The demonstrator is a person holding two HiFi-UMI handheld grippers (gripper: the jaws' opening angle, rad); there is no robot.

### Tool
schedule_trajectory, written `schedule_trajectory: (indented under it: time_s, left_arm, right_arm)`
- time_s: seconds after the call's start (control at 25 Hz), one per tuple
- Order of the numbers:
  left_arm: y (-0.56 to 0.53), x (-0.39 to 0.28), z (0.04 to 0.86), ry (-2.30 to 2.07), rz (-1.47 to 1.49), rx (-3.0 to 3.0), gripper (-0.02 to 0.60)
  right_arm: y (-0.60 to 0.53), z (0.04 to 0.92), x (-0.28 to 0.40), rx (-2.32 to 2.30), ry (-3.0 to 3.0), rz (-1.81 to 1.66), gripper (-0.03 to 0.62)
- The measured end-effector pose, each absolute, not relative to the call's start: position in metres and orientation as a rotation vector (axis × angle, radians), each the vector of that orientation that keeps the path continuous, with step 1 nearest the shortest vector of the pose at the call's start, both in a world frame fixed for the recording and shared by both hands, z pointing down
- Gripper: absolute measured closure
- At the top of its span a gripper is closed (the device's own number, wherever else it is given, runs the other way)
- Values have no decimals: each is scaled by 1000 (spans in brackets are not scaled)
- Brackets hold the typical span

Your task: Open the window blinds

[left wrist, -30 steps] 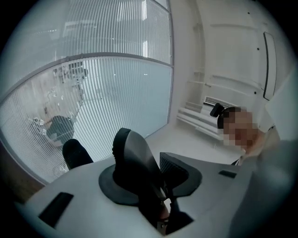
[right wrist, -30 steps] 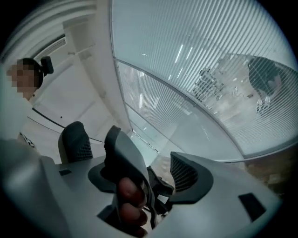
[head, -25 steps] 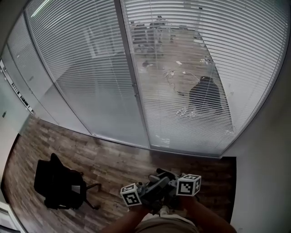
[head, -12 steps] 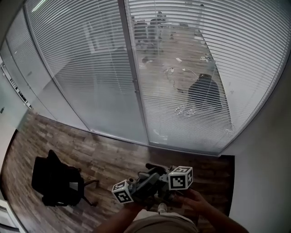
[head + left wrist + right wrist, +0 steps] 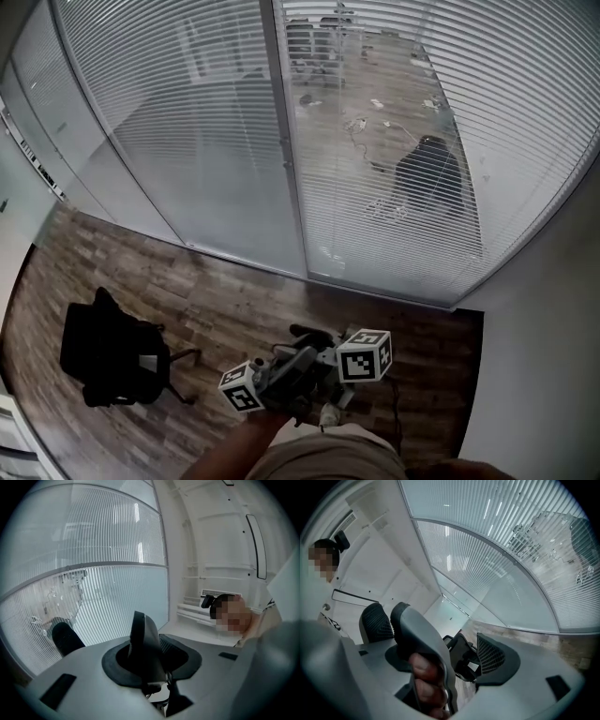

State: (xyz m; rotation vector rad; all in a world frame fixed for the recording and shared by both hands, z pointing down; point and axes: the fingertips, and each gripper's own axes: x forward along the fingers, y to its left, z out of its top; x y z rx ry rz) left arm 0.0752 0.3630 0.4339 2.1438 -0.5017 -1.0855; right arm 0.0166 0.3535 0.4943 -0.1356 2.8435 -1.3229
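The window blinds [image 5: 394, 141] cover a glass wall ahead. The right panel's slats let the room beyond show through, while the left panel [image 5: 178, 131] looks more opaque. A metal post [image 5: 286, 141] divides them. Both grippers are held close together low in the head view, near the person's body and well short of the blinds. My left gripper [image 5: 281, 370] [image 5: 159, 646] points upward, its jaws a narrow gap apart with nothing between them. My right gripper [image 5: 319, 339] [image 5: 450, 639] has its jaws spread wide and empty. A hand's fingers [image 5: 426, 681] show beside its left jaw.
A black office chair [image 5: 112, 352] stands on the wood floor [image 5: 225, 300] at the left. A white wall [image 5: 544, 375] closes the right side. Beyond the glass, a dark chair [image 5: 427, 178] and scattered items lie on another floor.
Both grippers, still side by side, have drifted left and slightly up in the head view. The blinds and post have shifted right in the picture.
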Motion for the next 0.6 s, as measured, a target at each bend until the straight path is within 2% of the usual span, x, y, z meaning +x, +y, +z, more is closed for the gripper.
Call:
schedule_trajectory:
  time_s: [0.6]
  left_arm:
    - [360,79,448,-511,-1030,2151,463]
  right_arm:
    - [352,506,19,-111,2789,-1340,255]
